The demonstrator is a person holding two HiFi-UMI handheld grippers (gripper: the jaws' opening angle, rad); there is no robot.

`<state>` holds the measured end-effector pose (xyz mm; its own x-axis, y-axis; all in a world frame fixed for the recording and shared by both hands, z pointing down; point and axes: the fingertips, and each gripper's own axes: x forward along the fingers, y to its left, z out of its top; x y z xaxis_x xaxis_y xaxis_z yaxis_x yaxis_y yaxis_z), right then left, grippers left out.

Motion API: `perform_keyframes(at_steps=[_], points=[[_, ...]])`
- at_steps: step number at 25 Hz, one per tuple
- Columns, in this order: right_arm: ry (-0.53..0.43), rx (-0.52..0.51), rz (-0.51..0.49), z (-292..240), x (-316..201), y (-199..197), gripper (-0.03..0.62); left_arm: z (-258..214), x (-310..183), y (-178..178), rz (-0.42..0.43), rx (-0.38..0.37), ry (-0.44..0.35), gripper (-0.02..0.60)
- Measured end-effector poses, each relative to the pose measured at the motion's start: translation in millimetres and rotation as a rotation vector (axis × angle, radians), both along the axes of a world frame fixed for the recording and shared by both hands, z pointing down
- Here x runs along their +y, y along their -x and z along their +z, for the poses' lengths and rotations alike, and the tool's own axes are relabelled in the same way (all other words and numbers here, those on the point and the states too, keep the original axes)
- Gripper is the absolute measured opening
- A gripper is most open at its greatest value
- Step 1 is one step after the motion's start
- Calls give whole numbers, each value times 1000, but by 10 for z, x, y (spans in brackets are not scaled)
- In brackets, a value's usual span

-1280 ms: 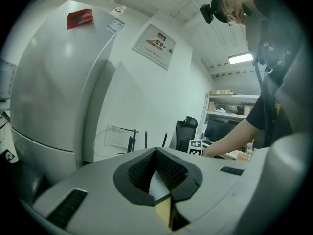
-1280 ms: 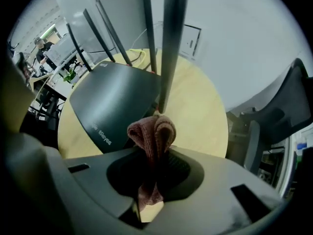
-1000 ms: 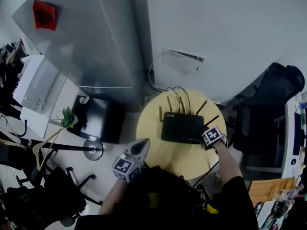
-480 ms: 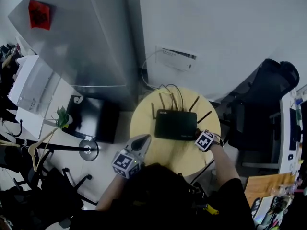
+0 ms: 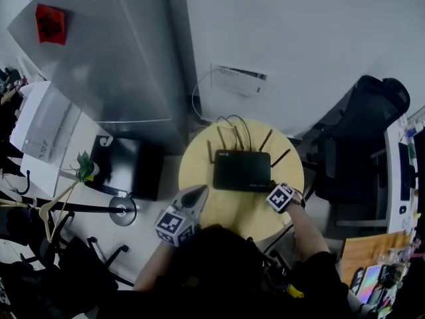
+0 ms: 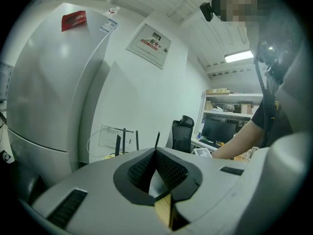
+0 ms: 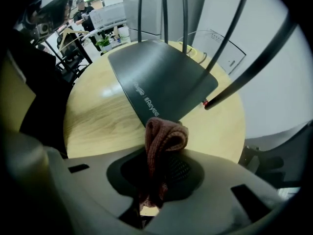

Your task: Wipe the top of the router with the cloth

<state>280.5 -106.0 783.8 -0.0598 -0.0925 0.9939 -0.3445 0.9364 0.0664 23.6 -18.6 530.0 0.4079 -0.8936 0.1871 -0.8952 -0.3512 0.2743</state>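
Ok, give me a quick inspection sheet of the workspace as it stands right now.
Surface: round wooden table, bare apart from the router.
Job's things: black router lies flat mid-table, antennas up; reddish cloth is bunched at its near corner, contact unclear.
Clutter: nothing seen on the table.
Grippers: right claw shut on the cloth; left claw shut, empty, near the table's left front edge.
Cables: dark wires leave the router's back; white cable loops below the wall panel.
Surroundings: grey cabinet, black box on the floor, office chair.
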Motion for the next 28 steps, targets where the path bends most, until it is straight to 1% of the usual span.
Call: perform_keyframes(at_steps=[2, 5, 8, 11, 13, 16, 19, 22, 23, 26, 28], points=[[1, 6, 30, -27, 56, -8, 64, -7, -3, -16, 8, 4, -3, 2], [28, -12, 39, 79, 183, 38, 64, -13, -10, -36, 19, 9, -9, 2], [0, 32, 29, -83, 225, 52, 64, -20, -3, -43, 30, -1, -10, 2], [-1, 30, 23, -63, 290, 68, 64, -32, -8, -109, 40, -2, -13, 2], [-2, 32, 43, -103, 305, 72, 64, -28, -10, -138, 32, -5, -17, 2], [19, 17, 82, -90, 370, 93, 64, -44, 30, -136, -8, -5, -21, 2], [41, -68, 130, 6, 374, 238, 64, -39, 106, -75, -43, -8, -20, 2], [72, -141, 204, 42, 303, 336, 64, -8, 122, -16, -51, -13, -38, 2], [88, -145, 230, 43, 310, 343, 64, 14, 125, 10, -49, -6, -38, 2], [154, -82, 300, 63, 452, 308, 64, 95, 121, 139, -31, 18, -16, 2], [157, -54, 329, 68, 448, 314, 63, 112, 72, 221, 1, 21, -13, 2]])
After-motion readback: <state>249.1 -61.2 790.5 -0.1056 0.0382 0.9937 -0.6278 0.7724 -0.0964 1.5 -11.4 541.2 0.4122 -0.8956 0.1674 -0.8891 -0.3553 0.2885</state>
